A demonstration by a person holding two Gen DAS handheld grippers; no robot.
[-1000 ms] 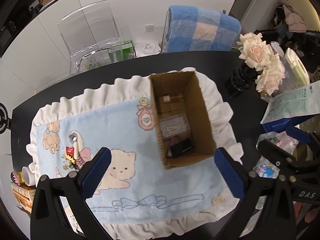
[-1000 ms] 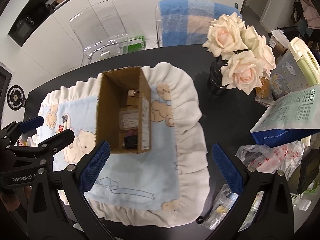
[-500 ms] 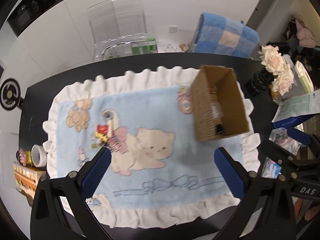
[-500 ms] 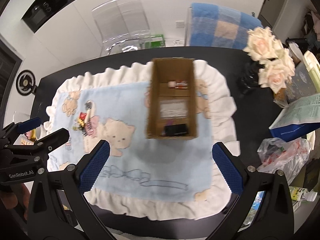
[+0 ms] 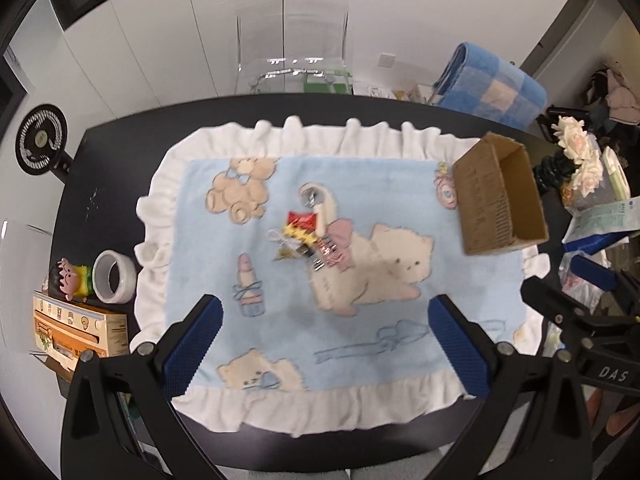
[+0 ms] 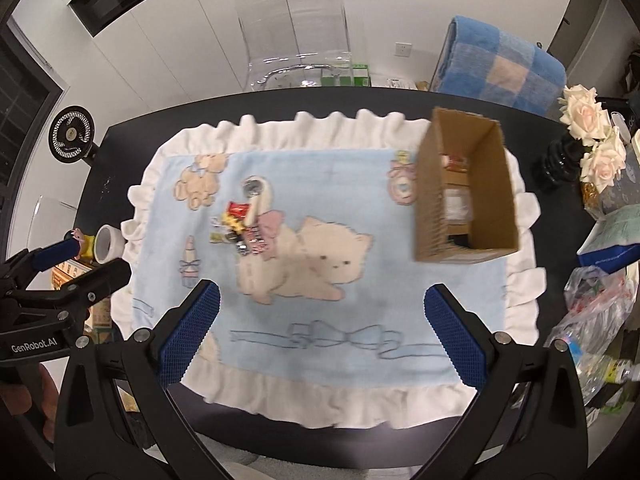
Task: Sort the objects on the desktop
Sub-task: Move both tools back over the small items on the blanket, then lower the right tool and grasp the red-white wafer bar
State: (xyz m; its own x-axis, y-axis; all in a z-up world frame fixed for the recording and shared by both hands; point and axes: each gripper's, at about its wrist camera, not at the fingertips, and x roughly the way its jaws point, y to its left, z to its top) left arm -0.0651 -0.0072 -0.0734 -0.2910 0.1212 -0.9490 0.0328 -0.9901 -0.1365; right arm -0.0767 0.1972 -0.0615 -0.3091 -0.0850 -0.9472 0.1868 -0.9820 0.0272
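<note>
So, progress check on the sorting job, judged from how things are lying. A cardboard box is being kept at about 2 o'clock on the blue-and-white frilled blanket that's spread over the dark surface. A few items are already being held inside it: something small with red near the far end, a pale flat packet in the middle and a dark thing at the near end, though none can be made out properly from the right wrist view.

What's left: a little pile of small objects is being left out at the middle of the blanket, toward 10 o'clock from the right gripper's view. A red packet, something yellow, a white spoon-like piece and some metal clips are being guessed at there; it's too blurry to count them.

Both grippers are being held above the near edge of the blanket with nothing in them. The left gripper is being held with jaws spread wide, and the right gripper likewise, nothing pinched between the blue pads.

So it's being read as partway: some things boxed, a heap not. Whether the tape roll and figurine at 9 o'clock off the blanket are being counted too can't be told.
</note>
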